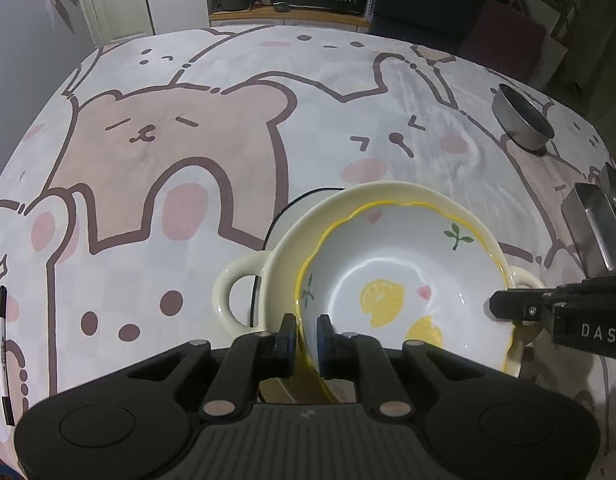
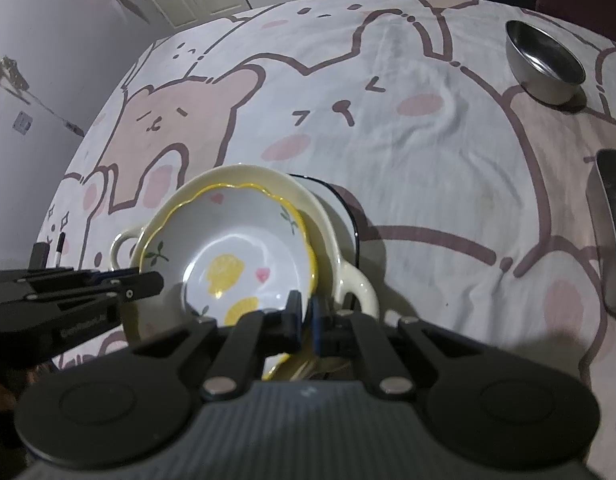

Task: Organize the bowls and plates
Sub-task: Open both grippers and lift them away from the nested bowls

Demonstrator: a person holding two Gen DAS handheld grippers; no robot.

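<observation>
- The left claw [image 1: 306,330] is pinched on the near rim of the lemon bowl [image 1: 399,276], one finger [image 1: 286,330] outside the rim and the other inside.
- The right claw [image 2: 306,312] is pressed together on the same bowl's rim at its own side; in the left wrist view its tip reaches the bowl's right edge.
- The lemon bowl, white with a wavy yellow edge and lemon prints, sits tilted inside the cream dish [image 1: 244,292], which has a loop handle on each side.
- Under the cream dish, on its far side, the edge of a white plate [image 2: 343,208] with a dark rim shows.
- This stack stands on the bench [image 1: 188,140], which is covered by a cloth with bears and rabbits.
- A pen [image 1: 2,352] lies well left of the lemon bowl, near the bench edge.
- A steel tray [image 2: 611,236] lies right of the lemon bowl, at the picture edge.
- A steel bowl [image 2: 543,64] stands far beyond and right of the lemon bowl, well apart from the stack.
</observation>
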